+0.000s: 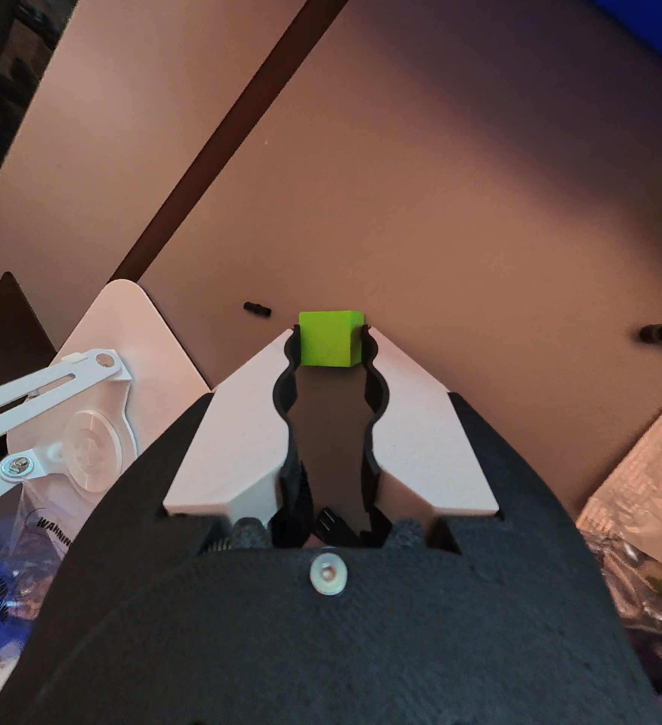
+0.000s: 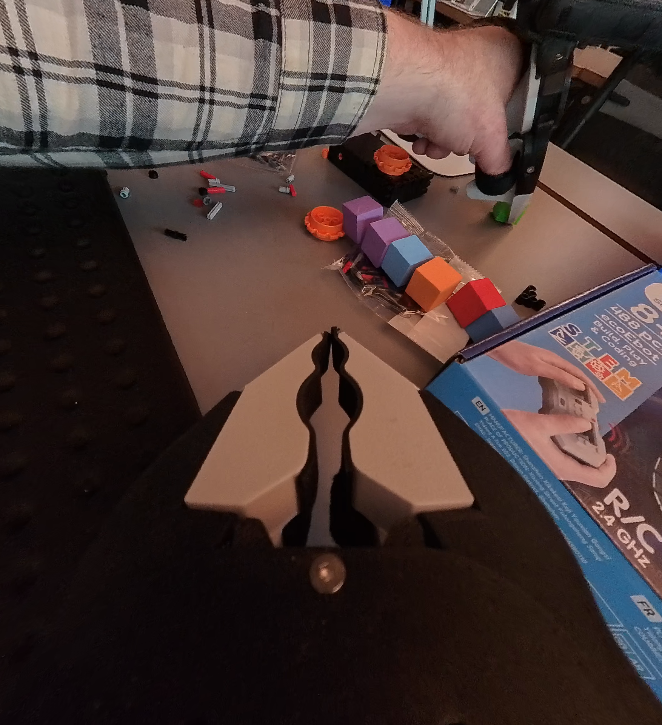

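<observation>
One green cube (image 1: 330,340) sits at centre frame on the tan table (image 1: 478,196), pinched between the left gripper (image 1: 330,333) tips. The right gripper (image 2: 331,333), lower centre, has its jaws pressed together, empty. Beyond it: two purple cubes (image 2: 372,227), two blue, one orange, one red, and two orange wheels (image 2: 323,223).

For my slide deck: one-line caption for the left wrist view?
Left tool pinches a green cube at its fingertips above a tan table, a small black pin nearby.
</observation>
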Available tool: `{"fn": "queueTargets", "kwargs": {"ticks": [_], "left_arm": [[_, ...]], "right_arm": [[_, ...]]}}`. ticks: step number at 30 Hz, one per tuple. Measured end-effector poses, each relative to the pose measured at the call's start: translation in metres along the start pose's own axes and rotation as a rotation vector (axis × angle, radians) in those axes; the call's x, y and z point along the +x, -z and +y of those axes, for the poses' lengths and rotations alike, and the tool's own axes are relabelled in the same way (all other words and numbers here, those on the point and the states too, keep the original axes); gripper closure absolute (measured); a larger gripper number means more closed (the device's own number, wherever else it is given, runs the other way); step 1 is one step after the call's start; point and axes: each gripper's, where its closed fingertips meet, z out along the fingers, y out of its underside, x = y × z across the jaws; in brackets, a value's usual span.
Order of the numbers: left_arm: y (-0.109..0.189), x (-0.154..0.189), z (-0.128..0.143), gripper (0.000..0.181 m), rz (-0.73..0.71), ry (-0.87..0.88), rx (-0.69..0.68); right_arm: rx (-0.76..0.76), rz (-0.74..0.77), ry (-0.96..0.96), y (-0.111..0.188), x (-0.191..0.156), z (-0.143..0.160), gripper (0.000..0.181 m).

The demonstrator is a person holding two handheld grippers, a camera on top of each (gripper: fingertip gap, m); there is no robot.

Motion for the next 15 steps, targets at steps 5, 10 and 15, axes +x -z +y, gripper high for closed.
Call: {"fn": "queueTargets", "kwargs": {"ticks": [5,10,15], "left_arm": [[0.028,0.009,-0.004,0.153,0.021,-0.013,0.08],[0.072,0.022,0.009,0.152,0.048,-0.042,0.154],[0.115,0.035,0.04,0.152,0.105,-0.034,0.217]], "right_arm": [[0.006,-0.006,-0.009,0.001,0.0,-0.001,0.181],[-0.003,-0.001,0.004,0.0,0.0,0.001,0.181],[-0.01,0.003,0.008,0.0,0.0,0.002,0.181]]}}
